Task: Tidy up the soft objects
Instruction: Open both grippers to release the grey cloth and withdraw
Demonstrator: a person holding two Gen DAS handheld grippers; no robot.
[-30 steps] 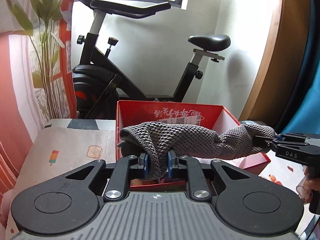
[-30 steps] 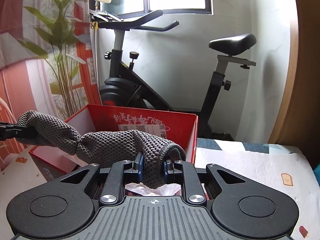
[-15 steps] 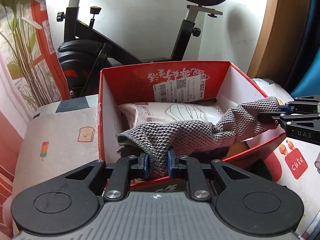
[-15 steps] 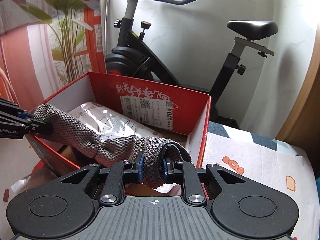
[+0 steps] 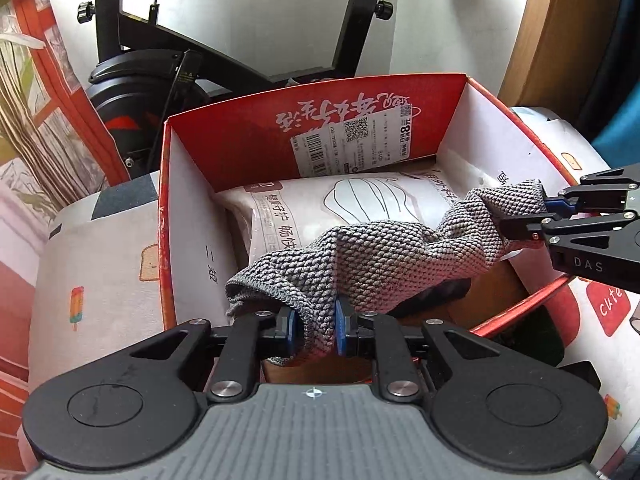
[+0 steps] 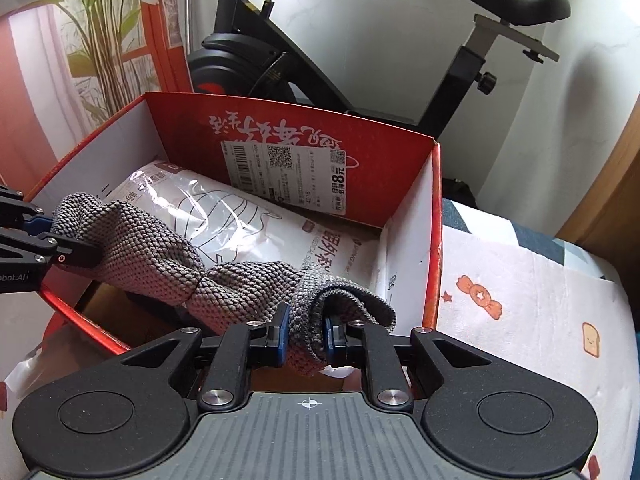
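A grey knitted cloth [image 5: 384, 256] is stretched between both grippers, inside the open red box [image 5: 168, 200]. My left gripper [image 5: 314, 330] is shut on one end of it. My right gripper [image 6: 306, 336] is shut on the other end of the cloth [image 6: 160, 252], and it also shows at the right of the left wrist view [image 5: 540, 216]. The cloth hangs low over a white plastic pack [image 5: 360, 200] that lies in the box [image 6: 434, 208]. The same pack [image 6: 248, 216] shows in the right wrist view.
The box stands on a surface covered by a cartoon-print sheet [image 6: 520, 280]. A black exercise bike [image 6: 280, 60] stands behind the box by a white wall. A plant [image 6: 100, 32] and a red frame are at the left. A wooden panel [image 5: 560, 20] is at the right.
Both grippers have moved down and tilted forward with the cloth, from above the box rim to inside the box. Both stay shut on the cloth.
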